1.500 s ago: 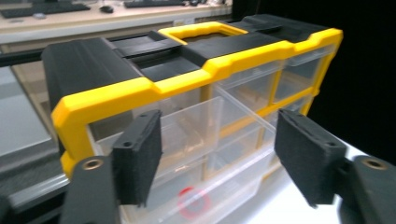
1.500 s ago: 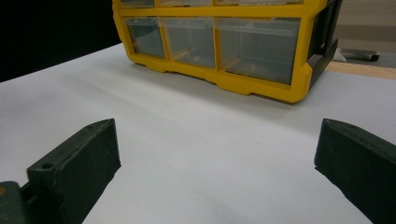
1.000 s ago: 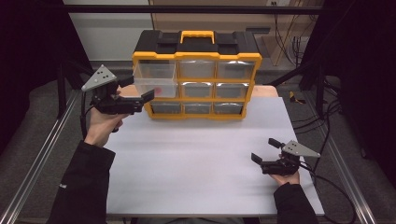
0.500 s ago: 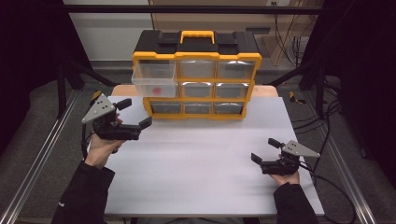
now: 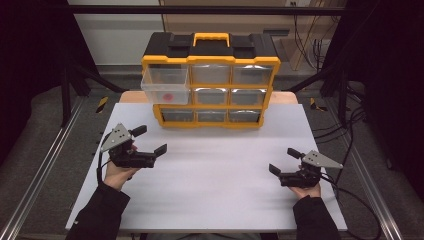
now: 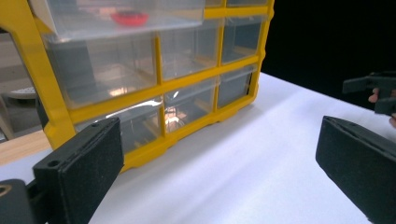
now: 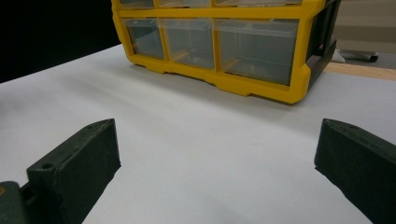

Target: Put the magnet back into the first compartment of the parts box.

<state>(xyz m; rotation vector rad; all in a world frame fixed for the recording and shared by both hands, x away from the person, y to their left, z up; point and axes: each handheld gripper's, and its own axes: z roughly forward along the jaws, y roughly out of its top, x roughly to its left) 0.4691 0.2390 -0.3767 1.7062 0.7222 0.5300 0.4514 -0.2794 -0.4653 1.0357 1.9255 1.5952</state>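
Note:
A yellow and black drawer organizer (image 5: 210, 60) stands at the back of the white table (image 5: 215, 200). Its upper left clear drawer (image 5: 165, 86) is pulled out, and a small red thing (image 5: 168, 95) lies in it; the same red thing (image 6: 130, 17) shows in the left gripper view. My left gripper (image 5: 150, 140) hovers open and empty over the table's left side, in front of the organizer (image 6: 154, 88). My right gripper (image 5: 283, 160) is open and empty low over the table at the near right, facing the organizer's lower drawers (image 7: 252, 46).
The organizer's other clear drawers (image 5: 232, 97) sit shut. A wooden strip (image 5: 131, 98) shows behind the table's far edge. Metal rails (image 5: 40, 175) run along both sides. Bare white surface lies between the two grippers.
My left gripper has drawn back from the pulled-out drawer and come down toward the near left of the table, still open. The right gripper has stayed put.

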